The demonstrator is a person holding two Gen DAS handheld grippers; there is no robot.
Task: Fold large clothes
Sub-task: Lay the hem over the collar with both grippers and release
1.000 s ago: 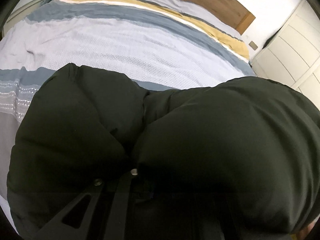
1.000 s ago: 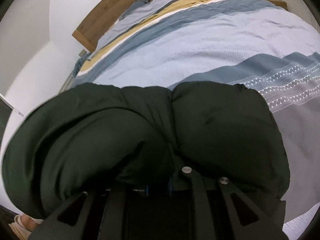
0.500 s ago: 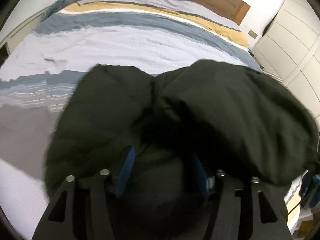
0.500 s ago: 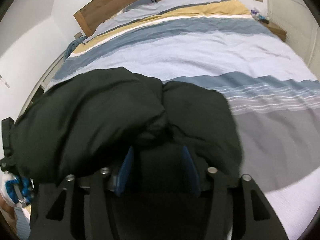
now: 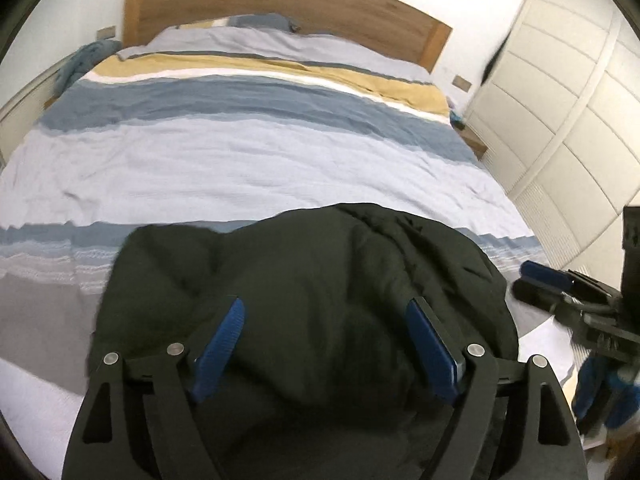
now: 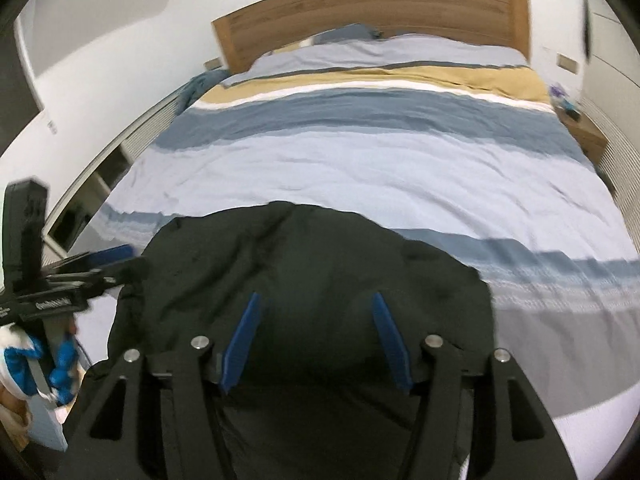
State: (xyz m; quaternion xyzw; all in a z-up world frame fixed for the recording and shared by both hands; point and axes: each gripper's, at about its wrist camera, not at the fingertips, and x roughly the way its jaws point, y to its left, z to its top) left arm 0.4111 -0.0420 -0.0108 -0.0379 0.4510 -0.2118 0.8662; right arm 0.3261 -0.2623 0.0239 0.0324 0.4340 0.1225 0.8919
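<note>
A black puffy jacket (image 5: 312, 280) lies bunched in a folded heap at the foot of the striped bed; it also shows in the right wrist view (image 6: 320, 280). My left gripper (image 5: 326, 312) is open, its blue pads wide apart above the jacket, holding nothing. My right gripper (image 6: 316, 308) is open above the same heap and empty. The right gripper also shows at the right edge of the left wrist view (image 5: 540, 284), and the left gripper at the left edge of the right wrist view (image 6: 116, 258). The jacket's near edge is hidden behind the gripper frames.
The bed cover (image 5: 240, 160) has blue, white, yellow and grey stripes. A wooden headboard (image 5: 280, 4) stands at the far end. White wardrobe doors (image 5: 560, 100) are on the right, a wooden nightstand (image 6: 584, 136) beside the bed, and a low white unit (image 6: 100, 168) on the left.
Both grippers were shut on the jacket a second ago, then opened and let it go. Both have pulled back and up, and the jacket now rests on the bed.
</note>
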